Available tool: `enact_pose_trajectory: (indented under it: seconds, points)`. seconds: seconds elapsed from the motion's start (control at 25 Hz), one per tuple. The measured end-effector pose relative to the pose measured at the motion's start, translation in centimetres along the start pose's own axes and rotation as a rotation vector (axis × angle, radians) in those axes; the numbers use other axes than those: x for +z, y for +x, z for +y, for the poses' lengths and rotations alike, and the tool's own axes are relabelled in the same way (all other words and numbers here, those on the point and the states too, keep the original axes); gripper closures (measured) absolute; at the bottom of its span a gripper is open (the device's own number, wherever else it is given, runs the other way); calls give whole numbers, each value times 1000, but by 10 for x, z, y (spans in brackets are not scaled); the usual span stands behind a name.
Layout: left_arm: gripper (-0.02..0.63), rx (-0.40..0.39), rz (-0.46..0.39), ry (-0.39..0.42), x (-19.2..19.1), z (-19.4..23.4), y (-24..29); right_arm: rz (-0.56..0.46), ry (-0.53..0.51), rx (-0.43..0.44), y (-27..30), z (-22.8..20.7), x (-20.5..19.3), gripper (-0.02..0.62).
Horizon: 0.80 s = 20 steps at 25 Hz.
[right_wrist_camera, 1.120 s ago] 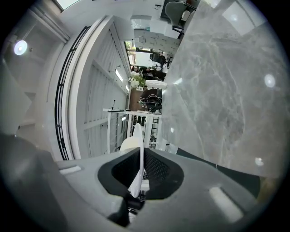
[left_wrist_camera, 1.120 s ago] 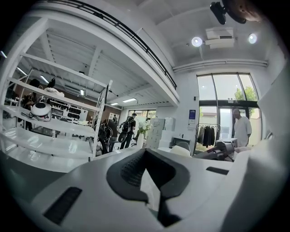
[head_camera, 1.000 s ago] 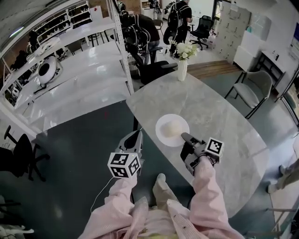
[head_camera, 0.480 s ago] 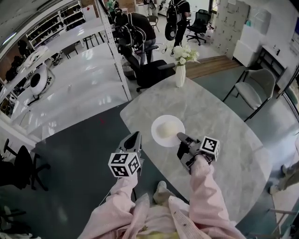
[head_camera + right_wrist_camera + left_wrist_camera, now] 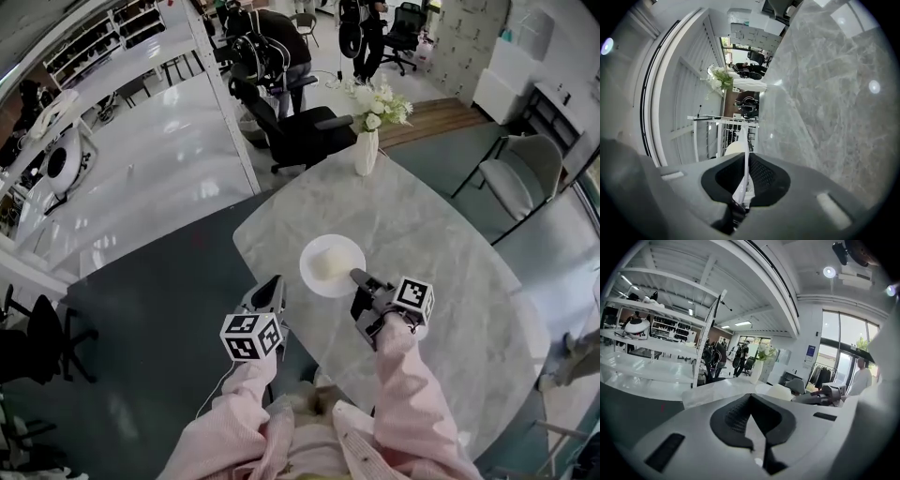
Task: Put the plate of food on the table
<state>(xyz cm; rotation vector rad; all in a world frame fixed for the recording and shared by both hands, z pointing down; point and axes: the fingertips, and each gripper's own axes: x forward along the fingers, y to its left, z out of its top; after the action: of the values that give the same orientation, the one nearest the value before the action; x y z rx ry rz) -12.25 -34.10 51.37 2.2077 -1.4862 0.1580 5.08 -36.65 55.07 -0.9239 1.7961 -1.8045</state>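
Note:
A white plate (image 5: 319, 277) with a pale mound of food (image 5: 330, 262) hangs over the near left part of the grey marble table (image 5: 441, 234). My right gripper (image 5: 356, 277) is shut on the plate's near rim. In the right gripper view the rim (image 5: 746, 140) runs edge-on between the pads, with the food (image 5: 733, 149) just beyond. Whether the plate touches the table I cannot tell. My left gripper (image 5: 275, 282) is off the table's left edge over the dark floor, beside the plate, with its jaws together and nothing in them.
A white vase of flowers (image 5: 366, 150) stands at the table's far end. A grey chair (image 5: 516, 183) is to the right, a black office chair (image 5: 300, 131) behind the table, and white shelving (image 5: 141, 56) at the left. People stand at the back.
The person has stepped closer to the table. Both grippers have moved forward and a little lower. The plate stays in the right gripper's hold.

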Motion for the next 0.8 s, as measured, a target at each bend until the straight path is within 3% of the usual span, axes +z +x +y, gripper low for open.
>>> enact_pose_trajectory:
  seconds: [0.4, 0.8]
  points:
    - [614, 8, 123, -4, -27, 37, 65, 3, -3, -71, 58, -49, 26, 574]
    - [614, 13, 218, -73, -68, 58, 102, -2, 12, -103, 95, -90, 38, 574]
